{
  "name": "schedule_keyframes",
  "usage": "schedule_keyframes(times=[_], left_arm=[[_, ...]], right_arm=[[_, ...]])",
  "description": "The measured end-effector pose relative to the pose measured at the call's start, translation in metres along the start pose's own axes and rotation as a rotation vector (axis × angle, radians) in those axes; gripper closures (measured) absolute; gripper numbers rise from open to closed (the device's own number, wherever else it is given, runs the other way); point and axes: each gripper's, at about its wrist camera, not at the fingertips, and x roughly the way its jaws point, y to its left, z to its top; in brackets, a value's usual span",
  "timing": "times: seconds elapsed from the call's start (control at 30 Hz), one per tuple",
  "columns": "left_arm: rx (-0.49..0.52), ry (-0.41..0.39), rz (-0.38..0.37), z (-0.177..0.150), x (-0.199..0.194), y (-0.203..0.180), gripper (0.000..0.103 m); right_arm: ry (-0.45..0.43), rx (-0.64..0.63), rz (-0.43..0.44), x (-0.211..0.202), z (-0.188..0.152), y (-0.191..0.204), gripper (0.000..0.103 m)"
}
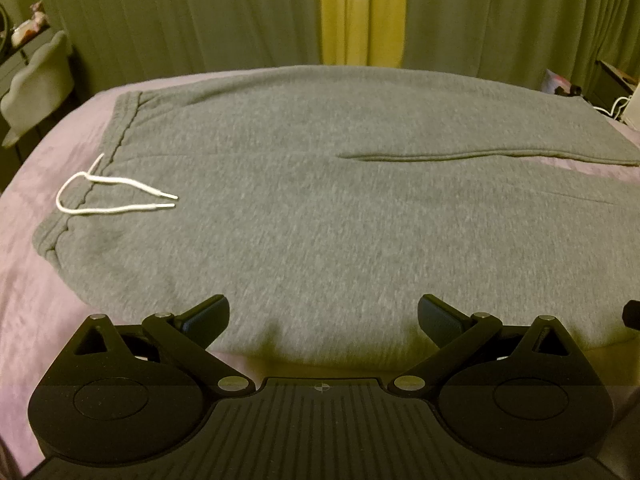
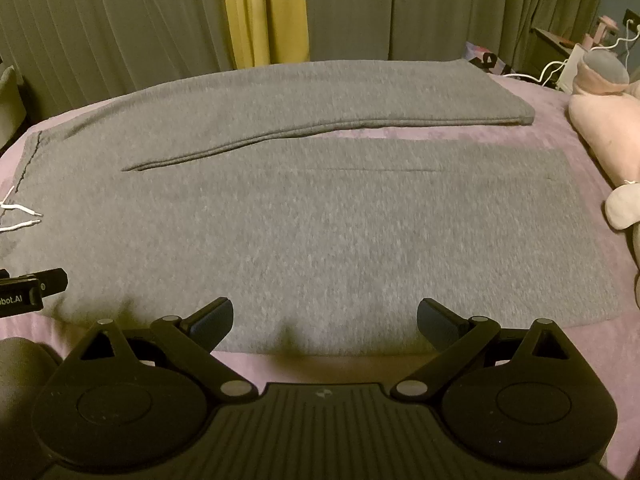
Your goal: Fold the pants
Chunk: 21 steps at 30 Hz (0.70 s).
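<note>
Grey sweatpants lie flat on a lilac bed cover, waistband at the left, legs running right. A white drawstring loops off the waistband. In the right wrist view the pants show both legs with a narrow gap between them; the far leg's cuff lies at the right. My left gripper hovers open over the pants' near edge, nothing between its fingers. My right gripper stands open at the near leg's front edge. The left gripper's side shows at the left.
Grey and yellow curtains hang behind the bed. A pale chair stands at the far left. Pink and grey plush items lie on the bed at the right, with white cables and a side table beyond.
</note>
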Motion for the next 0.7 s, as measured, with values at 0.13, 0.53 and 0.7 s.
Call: schedule_keyframes(times=[0.13, 0.53, 0.7], left_arm=[[-0.001, -0.001, 0.0, 0.0001, 0.0006, 0.0001, 0.0], [-0.003, 0.001, 0.0, -0.0007, 0.0014, 0.0003, 0.0], [-0.005, 0.003, 0.002, -0.001, 0.0022, 0.0004, 0.0]], right_arm=[[0.001, -0.002, -0.004, 0.0011, -0.0007, 0.0, 0.004], [0.005, -0.004, -0.007, 0.0018, -0.0015, 0.0, 0.004], [0.005, -0.004, -0.01, 0.0031, -0.0016, -0.0004, 0.004]])
